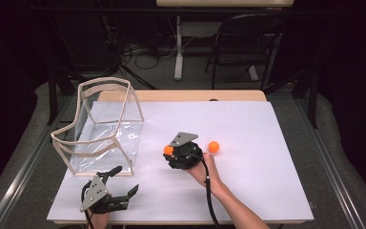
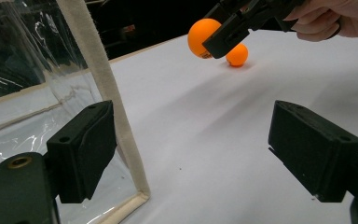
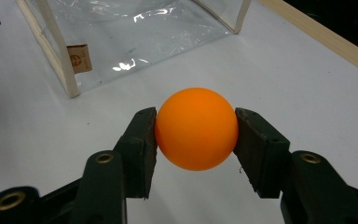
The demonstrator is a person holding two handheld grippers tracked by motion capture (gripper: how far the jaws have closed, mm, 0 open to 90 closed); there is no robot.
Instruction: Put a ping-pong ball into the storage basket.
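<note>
Meanwhile we saw the right gripper (image 3: 196, 128) clamped on an orange ball (image 3: 196, 128) just beside the clear bag (image 1: 106, 128), while the left gripper (image 1: 120, 180) stood open nearby.

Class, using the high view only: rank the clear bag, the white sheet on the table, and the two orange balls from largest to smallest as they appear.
1. White sheet
2. Clear bag
3. The free ball and the held ball: they look alike; the right gripper partly covers the held one, so no ranking between them.
</note>
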